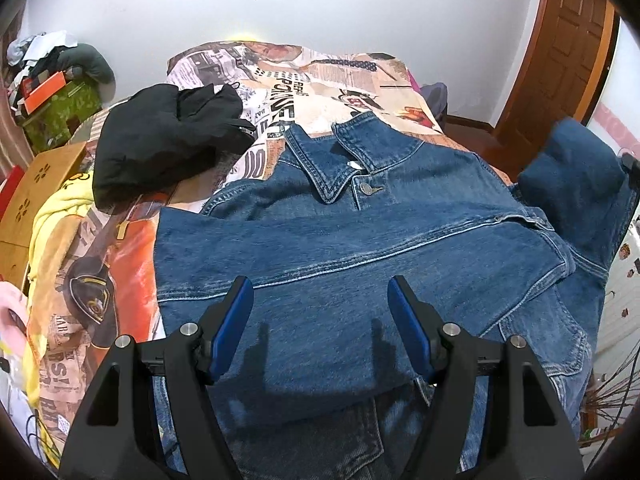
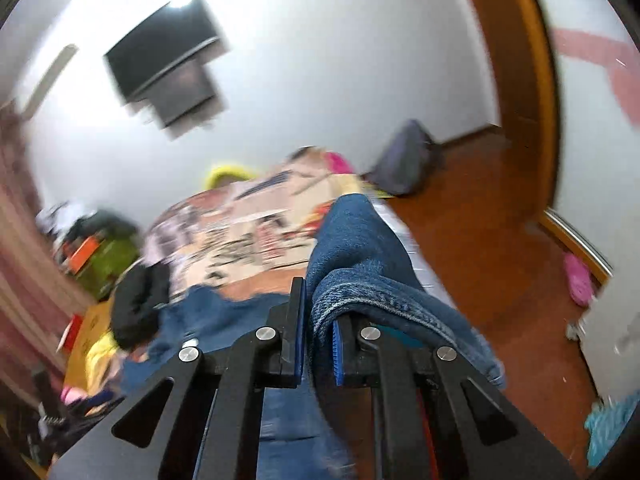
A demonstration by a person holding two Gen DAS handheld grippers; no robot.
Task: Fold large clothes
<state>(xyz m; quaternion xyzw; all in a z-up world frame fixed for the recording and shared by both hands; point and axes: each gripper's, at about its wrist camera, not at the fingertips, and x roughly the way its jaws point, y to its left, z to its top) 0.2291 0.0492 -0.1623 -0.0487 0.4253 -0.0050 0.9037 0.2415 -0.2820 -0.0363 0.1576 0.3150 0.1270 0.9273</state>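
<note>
A black garment is seen on the far left of the bed cover, just beside the collar of the denim jacket. The denim jacket is laid flat on the bed, collar at the far end, with one sleeve folded across its front. The left gripper is held over the near part of the jacket. Its fingers are spread wide, and the folded blue cloth is seen between and under them, but nothing is pinched. On the right, the other sleeve is lifted up off the bed. In the blurry right wrist view, that sleeve's cuff is pinched tight between the fingers of the right gripper.
</note>
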